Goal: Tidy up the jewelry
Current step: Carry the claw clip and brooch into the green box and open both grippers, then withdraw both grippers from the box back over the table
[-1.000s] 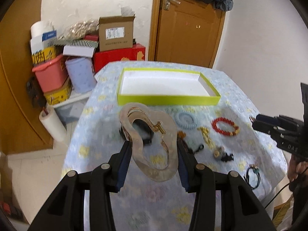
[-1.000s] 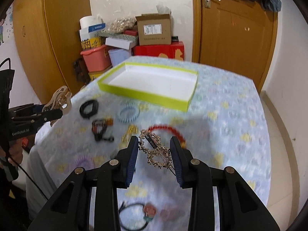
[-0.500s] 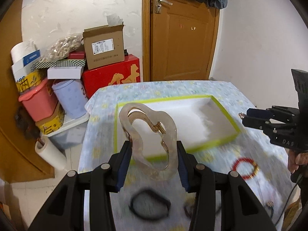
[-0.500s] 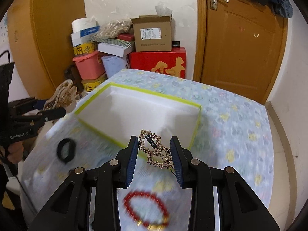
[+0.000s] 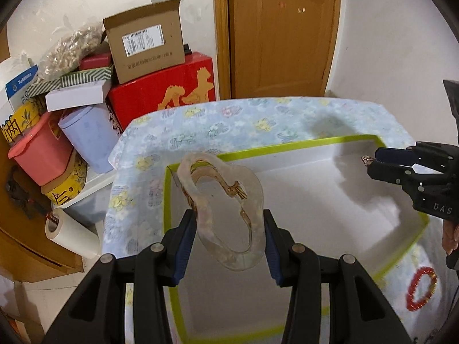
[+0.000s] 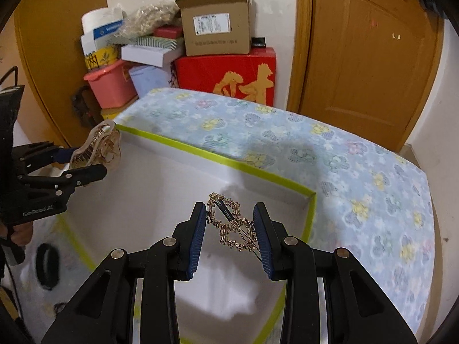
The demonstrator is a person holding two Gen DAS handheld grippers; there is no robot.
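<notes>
My left gripper (image 5: 228, 242) is shut on a large translucent hair claw clip (image 5: 222, 209) and holds it above the left part of the white box with a yellow-green rim (image 5: 249, 152). My right gripper (image 6: 231, 236) is shut on a gold ornate hair clip (image 6: 231, 225) and holds it above the box's right part (image 6: 218, 156). Each gripper shows in the other view: the right gripper (image 5: 373, 164) at the right, the left gripper (image 6: 94, 160) with its claw clip (image 6: 100, 146) at the left.
The box sits on a table with a blue floral cloth (image 6: 287, 132). A red bead bracelet (image 5: 421, 288) and a black ring (image 6: 46, 262) lie on the cloth near the box. Stacked boxes and tubs (image 5: 94, 91) and a wooden door (image 5: 281, 31) stand behind.
Both grippers have moved forward with their clips, from above the loose jewelry to above the inside of the white box. The other jewelry has dropped mostly out of view.
</notes>
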